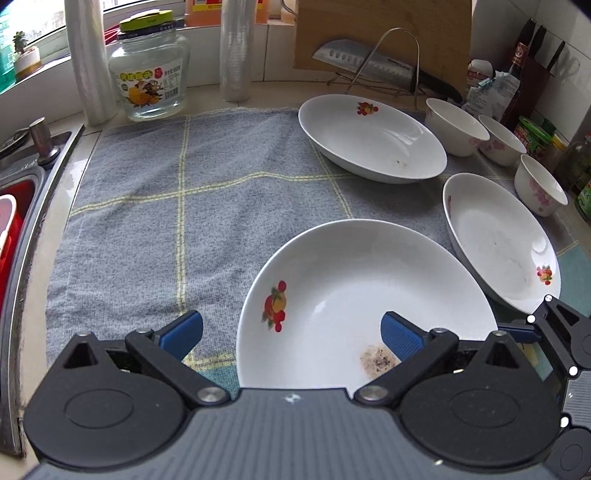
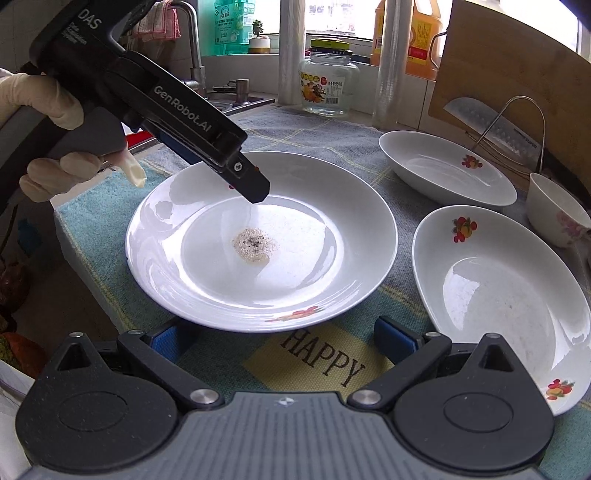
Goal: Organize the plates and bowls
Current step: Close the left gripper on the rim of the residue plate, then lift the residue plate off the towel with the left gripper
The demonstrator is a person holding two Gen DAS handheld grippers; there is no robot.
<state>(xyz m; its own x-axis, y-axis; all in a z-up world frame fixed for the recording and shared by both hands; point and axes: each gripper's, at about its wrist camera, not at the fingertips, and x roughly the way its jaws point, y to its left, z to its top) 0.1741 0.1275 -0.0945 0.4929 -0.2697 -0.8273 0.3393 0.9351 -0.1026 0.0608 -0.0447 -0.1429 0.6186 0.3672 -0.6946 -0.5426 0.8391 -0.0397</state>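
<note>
Three white plates with fruit prints lie on the grey checked cloth [image 1: 147, 206]. The near plate [image 1: 354, 295] has a brown stain; it also shows in the right wrist view [image 2: 295, 258]. My left gripper [image 1: 291, 332] is open, its right blue pad over this plate's near rim, its left pad over the cloth. My right gripper [image 2: 284, 343] is open, just in front of the same plate's edge. A second plate [image 1: 502, 240] lies right, a third [image 1: 369, 136] behind. Three small bowls [image 1: 454, 129] stand in a row at the far right.
A glass jar [image 1: 151, 74], two plastic rolls [image 1: 236, 51], a cutting board [image 1: 380, 33] and a cleaver on a wire rack [image 1: 369, 62] stand at the back. The sink [image 1: 22, 184] is left. Bottles and jars [image 1: 532, 136] crowd the far right.
</note>
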